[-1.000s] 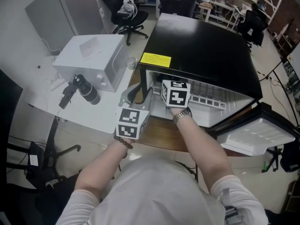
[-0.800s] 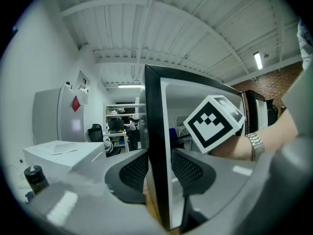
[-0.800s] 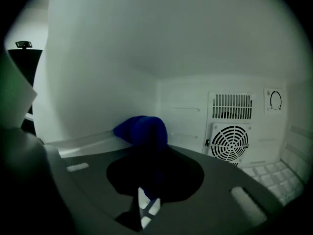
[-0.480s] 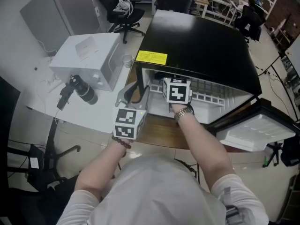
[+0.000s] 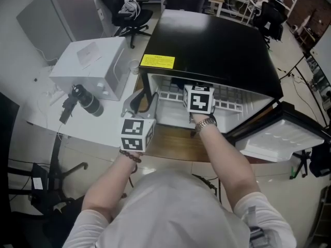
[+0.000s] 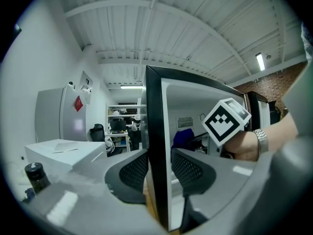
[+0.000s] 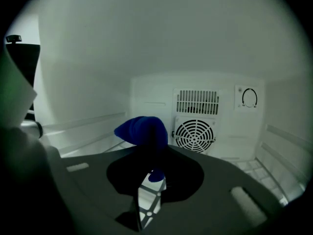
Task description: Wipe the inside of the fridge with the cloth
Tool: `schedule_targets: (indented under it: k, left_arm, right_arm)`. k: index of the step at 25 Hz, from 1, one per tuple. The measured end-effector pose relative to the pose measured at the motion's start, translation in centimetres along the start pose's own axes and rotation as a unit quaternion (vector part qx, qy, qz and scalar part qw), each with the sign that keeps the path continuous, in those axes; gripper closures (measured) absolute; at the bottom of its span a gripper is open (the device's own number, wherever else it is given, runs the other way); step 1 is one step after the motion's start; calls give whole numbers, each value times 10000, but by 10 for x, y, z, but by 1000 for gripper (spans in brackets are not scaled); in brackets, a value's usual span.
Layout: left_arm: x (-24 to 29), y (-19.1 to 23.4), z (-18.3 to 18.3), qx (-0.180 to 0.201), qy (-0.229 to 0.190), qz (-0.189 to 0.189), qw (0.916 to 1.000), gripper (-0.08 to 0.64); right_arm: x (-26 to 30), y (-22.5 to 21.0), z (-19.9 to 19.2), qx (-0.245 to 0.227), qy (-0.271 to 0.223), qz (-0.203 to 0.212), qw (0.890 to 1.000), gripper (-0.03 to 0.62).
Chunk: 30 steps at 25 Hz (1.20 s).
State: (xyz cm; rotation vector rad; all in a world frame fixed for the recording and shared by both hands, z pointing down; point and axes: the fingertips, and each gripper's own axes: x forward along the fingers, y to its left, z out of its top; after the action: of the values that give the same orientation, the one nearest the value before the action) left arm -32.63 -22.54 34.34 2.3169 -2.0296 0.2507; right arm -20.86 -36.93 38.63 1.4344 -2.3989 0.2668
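The little black fridge point(image 5: 217, 50) stands on a wooden bench point(image 5: 176, 144), its door point(image 5: 279, 143) swung wide open to the right. The person leans over it with a claw in each hand.

The left claw point(image 6: 159, 168) is at the fridge's front left corner. Its two jaws straddle the front edge of the left wall point(image 6: 155, 131), one outside and one inside, and close on it.

The right claw point(image 7: 152, 173) reaches inside the fridge; from above only its marker cube point(image 5: 199, 99) and the wrist with a watch point(image 5: 205, 124) show at the opening. Its jaws are pinched together on the blue cloth point(image 7: 143, 131), which bunches up above the tips. The cloth is well within the white compartment, out in front of the back wall, left of the round fan grille point(image 7: 194, 135), with a dial point(image 7: 249, 98) up at the right. I cannot tell whether the cloth touches any surface. A white wire shelf point(image 5: 232, 105) runs across the inside, right of the claw.

A yellow label point(image 5: 158, 61) sits on the fridge's top near the left front corner. On the white bench point(image 5: 77, 125) just left of the fridge stand a white box-shaped appliance point(image 5: 90, 66) and a black bottle point(image 5: 85, 99) lying on its side.
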Motion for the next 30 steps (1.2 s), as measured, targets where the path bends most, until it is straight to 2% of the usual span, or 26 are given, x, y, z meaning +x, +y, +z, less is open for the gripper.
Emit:
schedule_targets:
  k: [30]
  left_arm:
    - [0, 1, 0, -164, -55, 190, 9997, 419]
  right_arm:
    - [-46, -133, -11, 338, -88, -1057, 9938, 537]
